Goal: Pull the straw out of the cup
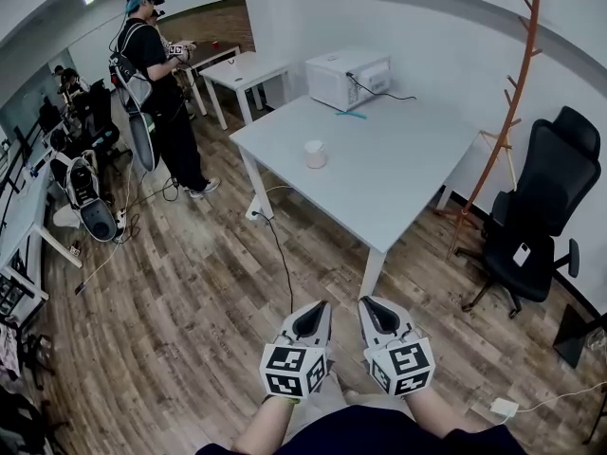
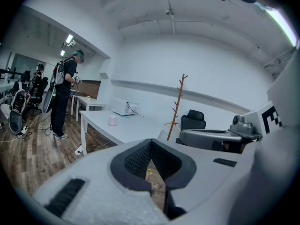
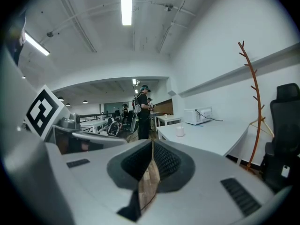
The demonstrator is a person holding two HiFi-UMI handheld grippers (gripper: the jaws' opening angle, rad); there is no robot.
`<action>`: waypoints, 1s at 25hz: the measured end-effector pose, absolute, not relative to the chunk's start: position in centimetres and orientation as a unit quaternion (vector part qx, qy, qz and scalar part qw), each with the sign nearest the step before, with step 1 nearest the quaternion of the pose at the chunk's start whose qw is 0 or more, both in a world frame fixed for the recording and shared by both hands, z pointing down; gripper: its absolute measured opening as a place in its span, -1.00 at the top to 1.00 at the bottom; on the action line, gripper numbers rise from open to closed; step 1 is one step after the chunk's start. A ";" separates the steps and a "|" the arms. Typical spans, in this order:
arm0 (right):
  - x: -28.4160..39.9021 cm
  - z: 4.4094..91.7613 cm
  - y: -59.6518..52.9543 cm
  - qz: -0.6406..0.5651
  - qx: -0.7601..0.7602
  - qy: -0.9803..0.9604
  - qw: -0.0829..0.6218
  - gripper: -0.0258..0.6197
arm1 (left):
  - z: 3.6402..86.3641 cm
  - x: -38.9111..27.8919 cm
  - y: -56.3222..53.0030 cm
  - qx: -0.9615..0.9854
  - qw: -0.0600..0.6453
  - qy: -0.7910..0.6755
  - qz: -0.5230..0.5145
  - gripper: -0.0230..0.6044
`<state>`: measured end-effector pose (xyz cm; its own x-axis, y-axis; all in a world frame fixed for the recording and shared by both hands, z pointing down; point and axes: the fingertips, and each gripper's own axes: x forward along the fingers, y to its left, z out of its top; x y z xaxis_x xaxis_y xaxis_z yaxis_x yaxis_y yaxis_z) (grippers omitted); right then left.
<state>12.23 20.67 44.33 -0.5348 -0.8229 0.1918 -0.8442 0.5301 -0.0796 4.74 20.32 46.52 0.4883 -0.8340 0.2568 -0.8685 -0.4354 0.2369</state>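
**Containers.** One pale cup (image 1: 315, 154) stands upright on the white table (image 1: 398, 173), just above the centre of the head view and near the table's left edge. At this range it cannot be told whether a straw sits in it. The cup is also seen small at left of centre in the left gripper view (image 2: 112, 120) and at right of centre in the right gripper view (image 3: 180, 131). A white microwave (image 1: 348, 79) stands at the table's far end, well apart from the cup. A thin teal item (image 1: 351, 115) lies just in front of it and cannot be identified.

**Grippers.** The left gripper (image 1: 313, 316) and the right gripper (image 1: 377, 313) are held side by side at the bottom centre, well apart from the table. The fingers of each are closed tip to tip, with nothing gripped.

**Surroundings.** Wooden floor (image 1: 190, 292) lies between the grippers and the table, crossed by a dark cable (image 1: 282, 259). A coat stand (image 1: 512, 112) and a black office chair (image 1: 536, 226) stand at right. A person (image 1: 156, 93) stands at upper left.
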 end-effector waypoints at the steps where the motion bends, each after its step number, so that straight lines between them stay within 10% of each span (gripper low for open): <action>1: 12.0 44.4 20.7 0.083 0.474 -0.874 0.066 0.82 | 46.6 4.7 20.3 0.845 0.171 -0.504 0.050 0.87; 25: 6.4 44.0 8.9 0.078 0.477 -0.873 0.068 0.82 | 47.5 -1.4 9.2 0.842 0.190 -0.502 0.042 0.87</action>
